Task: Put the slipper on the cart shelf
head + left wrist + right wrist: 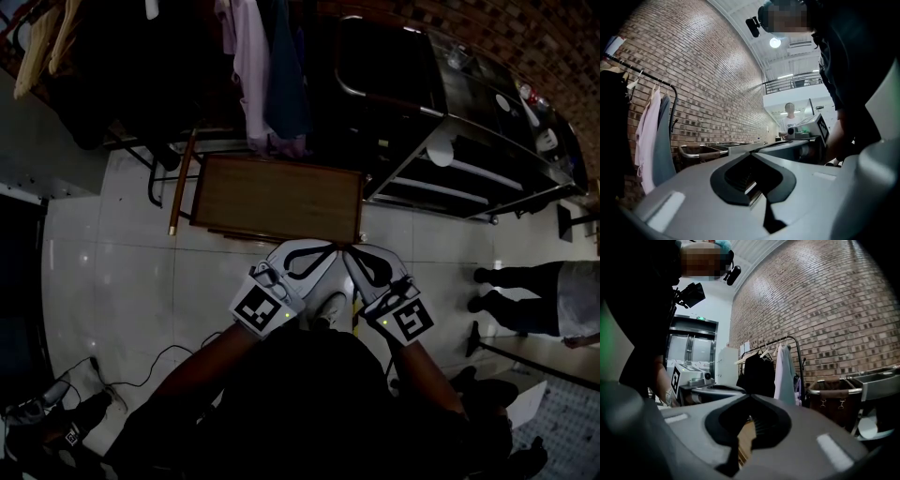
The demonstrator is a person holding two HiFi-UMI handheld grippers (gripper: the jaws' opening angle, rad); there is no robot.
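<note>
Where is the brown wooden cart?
In the head view, the brown wooden cart sits in the middle, beside the hanging clothes, with the steel counter to its right.

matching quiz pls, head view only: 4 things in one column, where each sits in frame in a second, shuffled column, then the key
Things:
A wooden cart top
B hanging clothes
C bystander
D floor cable

Places:
1 lower left
2 right edge
3 centre of frame
4 top, left of centre

Pairs: A-3; B-4; C-2; D-1
</note>
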